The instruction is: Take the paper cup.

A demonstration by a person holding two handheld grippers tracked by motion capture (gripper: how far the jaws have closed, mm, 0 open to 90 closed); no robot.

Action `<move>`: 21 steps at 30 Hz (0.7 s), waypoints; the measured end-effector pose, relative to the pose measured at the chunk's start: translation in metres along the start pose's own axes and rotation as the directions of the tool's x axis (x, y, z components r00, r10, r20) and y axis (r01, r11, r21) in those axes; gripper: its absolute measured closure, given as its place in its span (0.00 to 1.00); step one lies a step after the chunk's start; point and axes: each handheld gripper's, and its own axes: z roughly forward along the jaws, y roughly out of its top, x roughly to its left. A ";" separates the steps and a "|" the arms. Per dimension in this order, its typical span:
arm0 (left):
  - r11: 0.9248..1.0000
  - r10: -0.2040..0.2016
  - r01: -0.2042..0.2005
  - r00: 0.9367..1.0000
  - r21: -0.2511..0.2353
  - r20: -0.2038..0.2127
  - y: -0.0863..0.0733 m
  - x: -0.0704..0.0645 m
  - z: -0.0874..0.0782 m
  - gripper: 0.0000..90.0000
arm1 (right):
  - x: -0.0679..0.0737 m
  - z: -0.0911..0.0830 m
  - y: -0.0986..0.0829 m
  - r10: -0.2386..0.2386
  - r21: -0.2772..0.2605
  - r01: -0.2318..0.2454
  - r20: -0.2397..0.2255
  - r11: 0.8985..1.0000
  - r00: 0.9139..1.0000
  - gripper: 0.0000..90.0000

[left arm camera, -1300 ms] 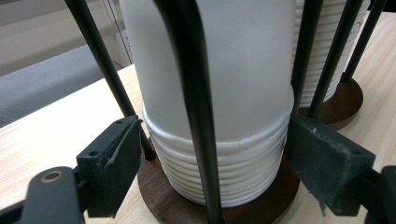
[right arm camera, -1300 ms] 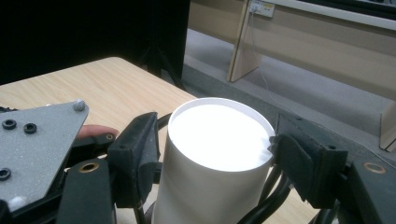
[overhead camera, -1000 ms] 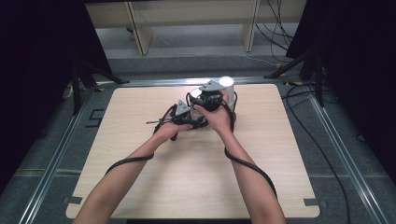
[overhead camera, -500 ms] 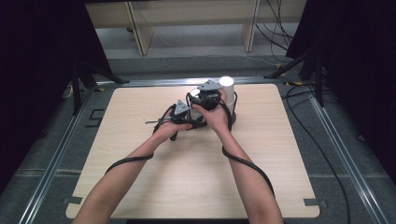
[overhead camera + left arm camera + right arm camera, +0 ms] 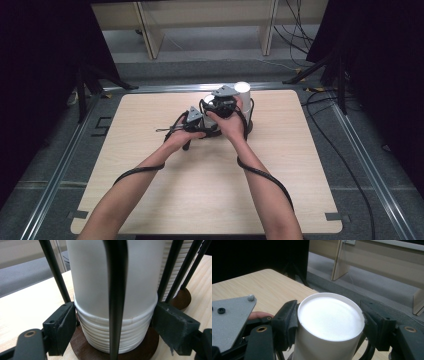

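Stack of white cups sits upside down on a round brown base inside black wire rods, far-centre of the table. Left gripper straddles the stack's lower rims, pads just beside them, not clamped. Right gripper clenches the top cup.

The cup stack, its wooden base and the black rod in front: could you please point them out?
cup stack point(image 5: 112, 277): left gripper view, smooth side wall.
wooden base point(image 5: 150, 343): left gripper view, right rim.
black rod point(image 5: 116, 302): left gripper view, mid-length.

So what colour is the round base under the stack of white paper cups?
Dark brown, wood-like round base under the white paper cups; clearest in the left gripper view.
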 end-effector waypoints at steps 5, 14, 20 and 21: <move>1.000 -0.008 0.008 1.000 -0.001 0.001 0.000 0.000 0.000 0.22 | 0.000 0.000 0.000 0.014 -0.012 -0.014 -0.003 1.000 1.000 0.39; 1.000 -0.021 0.021 1.000 -0.005 -0.005 0.000 -0.001 0.001 0.22 | -0.003 -0.006 0.009 0.021 -0.029 -0.022 -0.022 0.999 1.000 0.40; 1.000 -0.014 0.014 1.000 0.000 -0.010 0.000 -0.001 0.000 0.22 | -0.003 -0.011 0.016 0.017 -0.054 -0.017 -0.014 0.998 1.000 0.40; 1.000 -0.014 0.014 1.000 0.000 -0.010 0.000 -0.001 0.000 0.22 | -0.003 -0.011 0.016 0.017 -0.054 -0.017 -0.014 0.998 1.000 0.40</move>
